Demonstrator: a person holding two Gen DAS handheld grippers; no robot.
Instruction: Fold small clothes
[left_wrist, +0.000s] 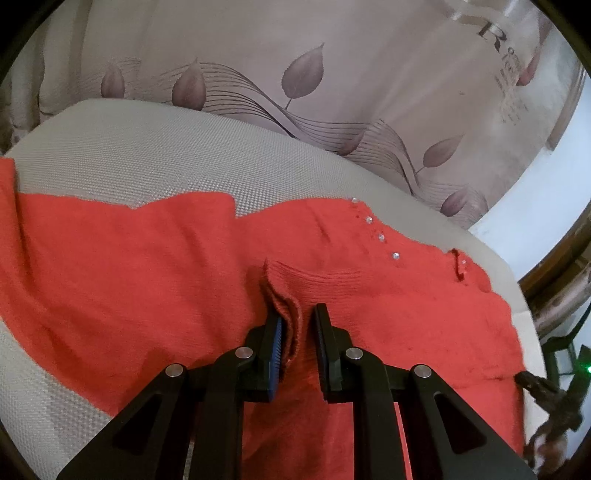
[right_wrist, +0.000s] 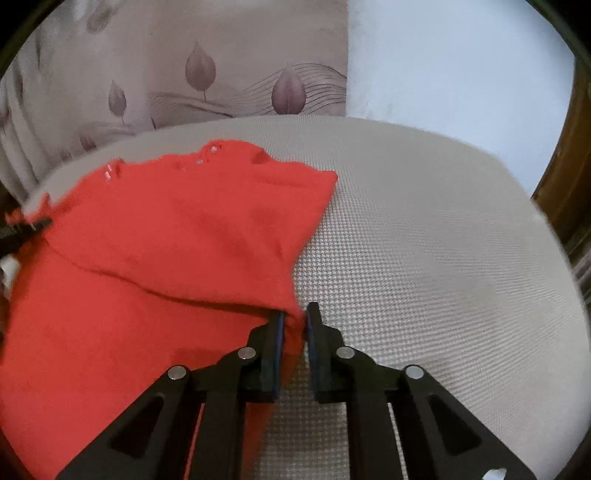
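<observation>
Left wrist view: left gripper (left_wrist: 297, 325) fingers stand slightly apart, a ribbed cuff (left_wrist: 286, 295) lying between them against one pad only, unclamped. Right gripper (right_wrist: 293, 325) fingers are parted, a folded corner of the red sweater (right_wrist: 166, 240) between them, seemingly loose. Beyond both grippers the sweater lies spread on the woven grey cushion (right_wrist: 424, 240), rhinestones (left_wrist: 380, 236) near its far edge. Judgement: soft, light, limp knit; grip hems or cuffs, away from the stones.
</observation>
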